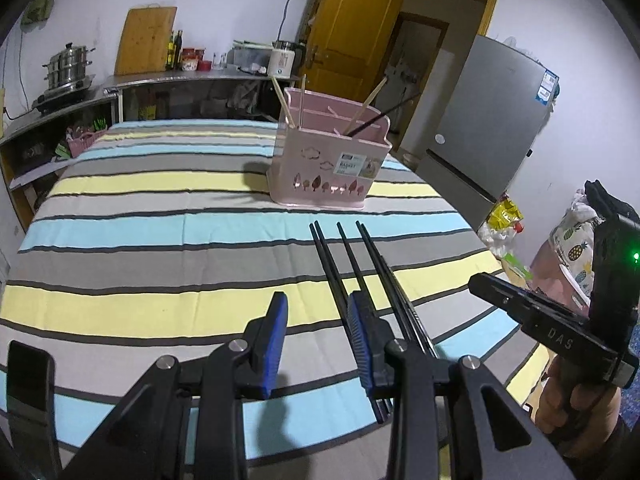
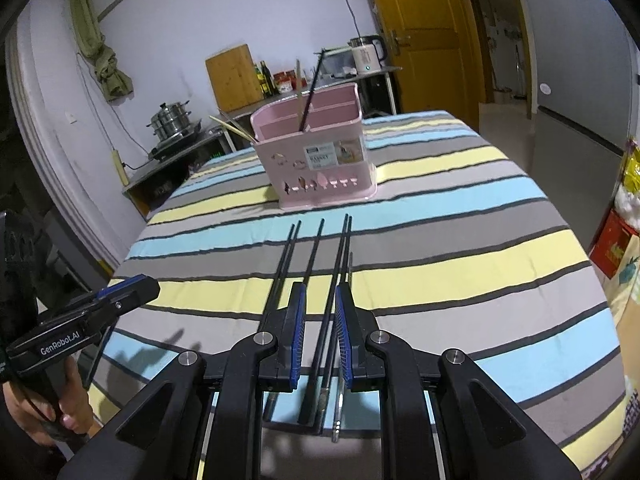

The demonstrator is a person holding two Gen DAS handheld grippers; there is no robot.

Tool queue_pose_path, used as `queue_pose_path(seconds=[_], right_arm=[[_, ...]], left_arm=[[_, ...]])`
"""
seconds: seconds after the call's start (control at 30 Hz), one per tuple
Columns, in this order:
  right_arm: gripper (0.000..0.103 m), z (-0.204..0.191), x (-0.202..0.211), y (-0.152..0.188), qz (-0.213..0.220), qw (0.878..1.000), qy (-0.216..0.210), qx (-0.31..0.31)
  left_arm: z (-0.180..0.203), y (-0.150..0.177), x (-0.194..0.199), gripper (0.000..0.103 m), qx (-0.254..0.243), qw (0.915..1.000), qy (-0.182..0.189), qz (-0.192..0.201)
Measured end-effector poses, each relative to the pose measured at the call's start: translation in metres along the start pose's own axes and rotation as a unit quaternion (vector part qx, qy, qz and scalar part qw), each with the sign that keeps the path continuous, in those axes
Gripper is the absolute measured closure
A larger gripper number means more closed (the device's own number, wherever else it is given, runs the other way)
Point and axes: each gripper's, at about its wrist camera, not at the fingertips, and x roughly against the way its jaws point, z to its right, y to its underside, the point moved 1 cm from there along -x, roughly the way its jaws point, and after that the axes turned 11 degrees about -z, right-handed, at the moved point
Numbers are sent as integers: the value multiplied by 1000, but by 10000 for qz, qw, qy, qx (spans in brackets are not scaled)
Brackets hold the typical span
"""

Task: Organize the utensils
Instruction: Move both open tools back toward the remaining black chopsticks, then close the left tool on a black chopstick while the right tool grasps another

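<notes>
Room: kitchen corner with a steel counter, an orange door (image 1: 352, 28) and a grey fridge (image 1: 492, 120) behind.
Tabletop: striped cloth (image 1: 160, 200) in blue, yellow and grey covers it; the near edge is cut off by both views.
Pink basket (image 2: 320, 160): upright toward the far side of the tabletop, holding a few pale sticks and one black chopstick that lean out; its inner dividers are only partly visible.
Black chopsticks (image 2: 316, 264): lying loose on the cloth in front of the basket, roughly parallel, tips toward it; their near ends are hidden under the gripper bodies, so the count is unclear.
Right gripper (image 2: 320, 320): jaws apart, low over the chopsticks, a few between the blue pads; contact cannot be made out.
Left gripper (image 1: 318, 336): jaws wide apart, holding nothing, just left of the chopsticks.
</notes>
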Motion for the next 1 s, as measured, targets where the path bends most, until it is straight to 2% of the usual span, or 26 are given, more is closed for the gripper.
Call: queue_pose_path(seconds=[0.53, 1.0], right_arm=[[88, 19, -69, -13, -704, 9973, 171, -88], [88, 16, -83, -32, -678, 9976, 5, -103]], left_arm=[[-4, -25, -68, 70, 77, 9981, 57, -608], [-8, -54, -115, 70, 134, 9962, -103, -857]])
